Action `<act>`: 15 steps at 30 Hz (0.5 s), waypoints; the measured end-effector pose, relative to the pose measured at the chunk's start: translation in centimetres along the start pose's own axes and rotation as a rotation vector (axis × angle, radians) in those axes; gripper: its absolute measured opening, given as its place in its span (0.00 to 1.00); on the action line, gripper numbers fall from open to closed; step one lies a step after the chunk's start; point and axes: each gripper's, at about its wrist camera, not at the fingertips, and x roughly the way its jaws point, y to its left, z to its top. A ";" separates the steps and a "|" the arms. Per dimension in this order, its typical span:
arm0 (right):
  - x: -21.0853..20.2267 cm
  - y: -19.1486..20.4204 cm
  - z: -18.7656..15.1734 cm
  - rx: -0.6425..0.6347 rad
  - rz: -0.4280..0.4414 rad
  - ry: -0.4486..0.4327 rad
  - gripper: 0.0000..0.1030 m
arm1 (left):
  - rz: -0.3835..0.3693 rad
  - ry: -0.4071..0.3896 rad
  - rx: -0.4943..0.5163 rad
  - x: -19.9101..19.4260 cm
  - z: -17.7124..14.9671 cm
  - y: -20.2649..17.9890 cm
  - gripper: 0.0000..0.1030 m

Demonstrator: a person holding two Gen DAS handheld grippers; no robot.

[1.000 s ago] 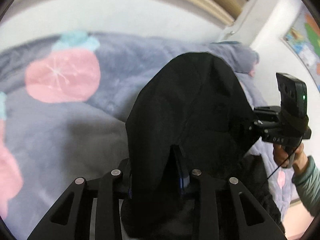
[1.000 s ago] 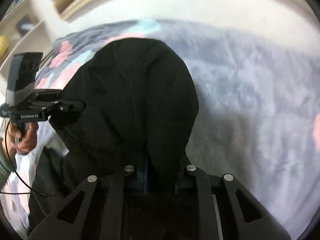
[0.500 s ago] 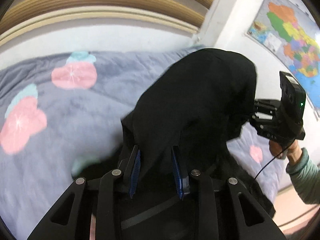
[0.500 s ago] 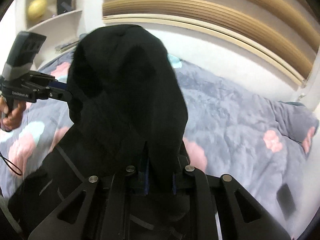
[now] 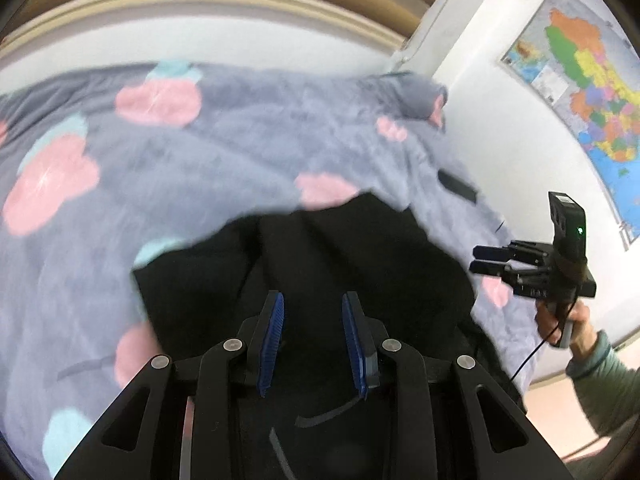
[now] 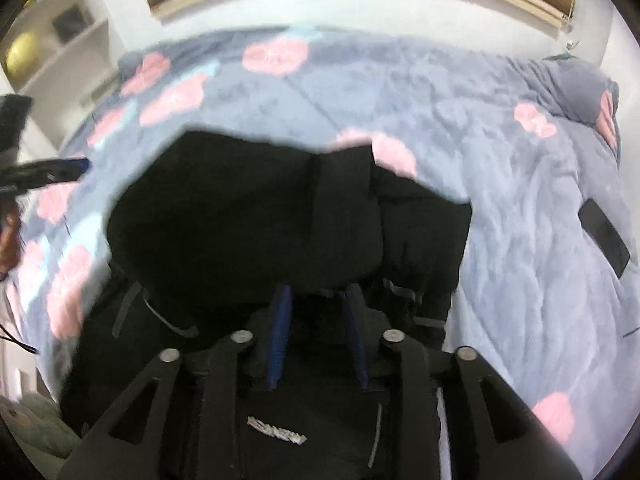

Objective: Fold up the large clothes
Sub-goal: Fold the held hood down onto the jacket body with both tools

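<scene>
A large black garment lies on the bed, its far part folded over toward me; it also shows in the right wrist view. My left gripper is open just above the cloth, blue pads apart, nothing between them. My right gripper is open too, blue pads apart over the near edge of the folded part. The right gripper also appears in the left wrist view, off the garment's right side. The left gripper shows at the left edge of the right wrist view.
The bed has a grey quilt with pink and pale blue fruit prints. A black phone-like slab lies on the quilt at the right, also in the left wrist view. A map hangs on the right wall. Shelves stand at left.
Both grippers held the black cloth raised in front of the cameras; now both have opened and let go. The cloth has dropped onto the garment, folded over on the bed.
</scene>
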 end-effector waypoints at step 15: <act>9.6 3.8 2.3 0.092 0.063 0.202 0.51 | -0.094 0.305 -0.058 13.0 -4.7 -1.0 0.34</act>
